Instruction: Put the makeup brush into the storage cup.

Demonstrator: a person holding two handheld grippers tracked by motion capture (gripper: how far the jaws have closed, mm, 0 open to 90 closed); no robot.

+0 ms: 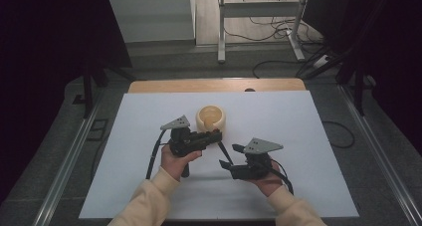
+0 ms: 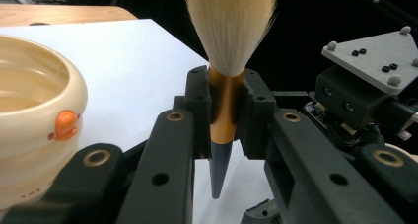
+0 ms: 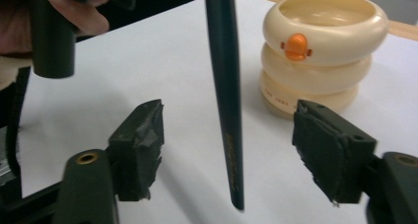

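On the white table (image 1: 149, 136), the left gripper (image 2: 226, 110) has its jaws clamped on the gold ferrule of a brush (image 2: 227, 86), just beside a cream stacked holder (image 1: 211, 119). The brush's dark handle hangs between the parted jaws of the right gripper (image 3: 226, 155), which touch nothing.

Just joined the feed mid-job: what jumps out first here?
A big makeup brush stands clamped by its gold ferrule in the left gripper, with its dark handle hanging between the open jaws of the right gripper. Beside it on the white sheet sits a cream ringed cup.
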